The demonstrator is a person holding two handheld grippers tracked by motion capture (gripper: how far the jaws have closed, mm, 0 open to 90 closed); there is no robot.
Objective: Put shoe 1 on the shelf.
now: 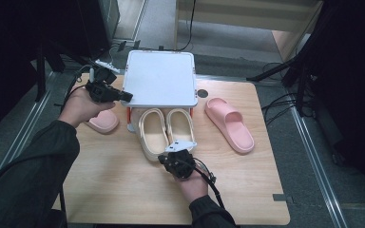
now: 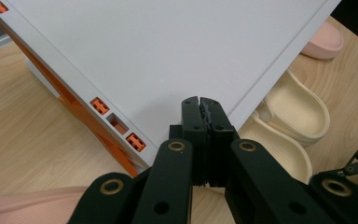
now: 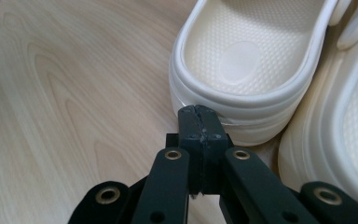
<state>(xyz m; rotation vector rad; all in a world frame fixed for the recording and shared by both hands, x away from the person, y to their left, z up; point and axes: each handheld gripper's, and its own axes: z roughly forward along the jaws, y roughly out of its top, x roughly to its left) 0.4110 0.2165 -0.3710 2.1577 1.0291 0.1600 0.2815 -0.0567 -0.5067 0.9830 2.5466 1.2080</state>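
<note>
A white shelf (image 1: 159,78) on orange legs stands at the table's far middle. Two cream slippers (image 1: 154,133) lie side by side with their toes under its front edge. One pink slipper (image 1: 230,124) lies to the right and another pink slipper (image 1: 102,121) to the left, under the left hand. My left gripper (image 1: 125,96) is shut and empty at the shelf's front left corner; its tips (image 2: 199,103) are over the white top (image 2: 168,46) near the edge. My right gripper (image 3: 198,112) is shut and empty, tips against the heel of the left cream slipper (image 3: 247,60).
The wooden table (image 1: 123,190) has bare room in front of the slippers and to their left. Orange clips (image 2: 135,141) line the shelf's side rail. The other cream slipper (image 3: 349,116) lies close to the right of the touched one. Floor rails and dark stands surround the table.
</note>
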